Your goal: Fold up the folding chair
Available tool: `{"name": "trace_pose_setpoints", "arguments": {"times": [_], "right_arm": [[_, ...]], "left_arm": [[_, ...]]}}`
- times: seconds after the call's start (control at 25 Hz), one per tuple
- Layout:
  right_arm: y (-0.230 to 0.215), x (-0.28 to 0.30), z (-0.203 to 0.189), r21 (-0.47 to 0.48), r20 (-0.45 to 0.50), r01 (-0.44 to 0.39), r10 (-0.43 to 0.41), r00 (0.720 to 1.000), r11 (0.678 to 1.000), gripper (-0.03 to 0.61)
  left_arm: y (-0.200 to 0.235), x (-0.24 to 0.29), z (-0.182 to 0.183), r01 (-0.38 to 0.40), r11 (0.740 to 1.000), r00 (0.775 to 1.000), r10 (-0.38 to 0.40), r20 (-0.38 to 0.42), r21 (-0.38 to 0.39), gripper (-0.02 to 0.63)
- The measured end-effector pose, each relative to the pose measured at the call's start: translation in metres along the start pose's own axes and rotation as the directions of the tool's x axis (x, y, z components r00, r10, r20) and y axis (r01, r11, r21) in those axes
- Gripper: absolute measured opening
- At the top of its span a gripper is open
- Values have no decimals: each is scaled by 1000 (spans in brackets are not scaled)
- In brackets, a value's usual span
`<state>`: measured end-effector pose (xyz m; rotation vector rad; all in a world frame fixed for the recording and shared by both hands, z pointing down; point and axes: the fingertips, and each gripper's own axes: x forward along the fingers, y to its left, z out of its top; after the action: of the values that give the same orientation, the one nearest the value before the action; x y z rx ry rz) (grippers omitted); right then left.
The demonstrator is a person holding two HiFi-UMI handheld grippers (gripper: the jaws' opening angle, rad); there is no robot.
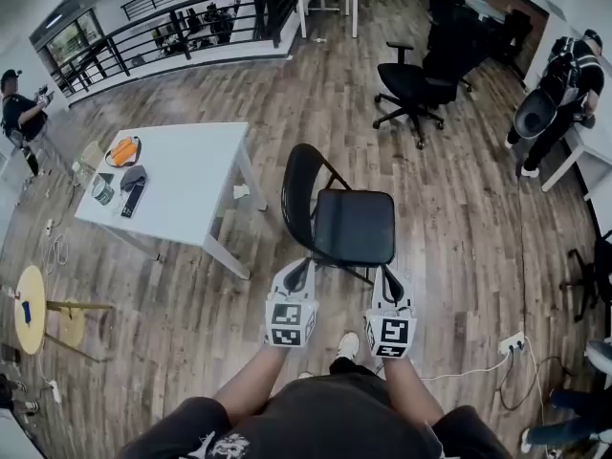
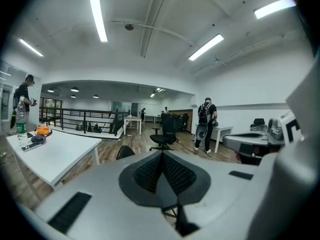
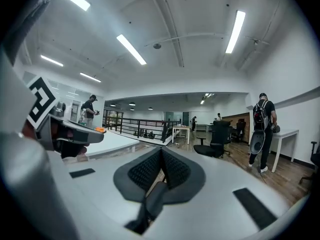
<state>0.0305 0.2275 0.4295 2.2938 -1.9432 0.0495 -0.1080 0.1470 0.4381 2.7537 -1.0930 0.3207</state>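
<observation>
chair: black folding chair [image 1: 349,223], flat smooth seat, round back, thin metal legs, stands open on the plank wood floor [image 1: 459,208] | room: white table [image 1: 182,175] corner just beside its left, open floor on its right | claws: left gripper [image 1: 299,268] and right gripper [image 1: 387,277] both squeezed tight, holding nothing, tips by the seat's near edge

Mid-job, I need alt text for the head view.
A black folding chair stands open on a wood floor. The left tongs and right tongs, both shut and empty, hover side by side by its seat's near edge. A white table stands at left.
</observation>
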Motion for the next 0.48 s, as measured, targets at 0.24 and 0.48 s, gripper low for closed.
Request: {"name": "trace_pose_setpoints", "arguments": {"times": [0.24,0.48], "right_arm": [[-39,43,0,17,-1,-17,17,1000,1000,12],[-66,68,-12,37,-32,-28,29,999,999,12]], "left_arm": [[-6,49,11,-33,999,999,33,-11,-4,5],[-10,86,10,-50,999,998,50,-47,1,5]]}}
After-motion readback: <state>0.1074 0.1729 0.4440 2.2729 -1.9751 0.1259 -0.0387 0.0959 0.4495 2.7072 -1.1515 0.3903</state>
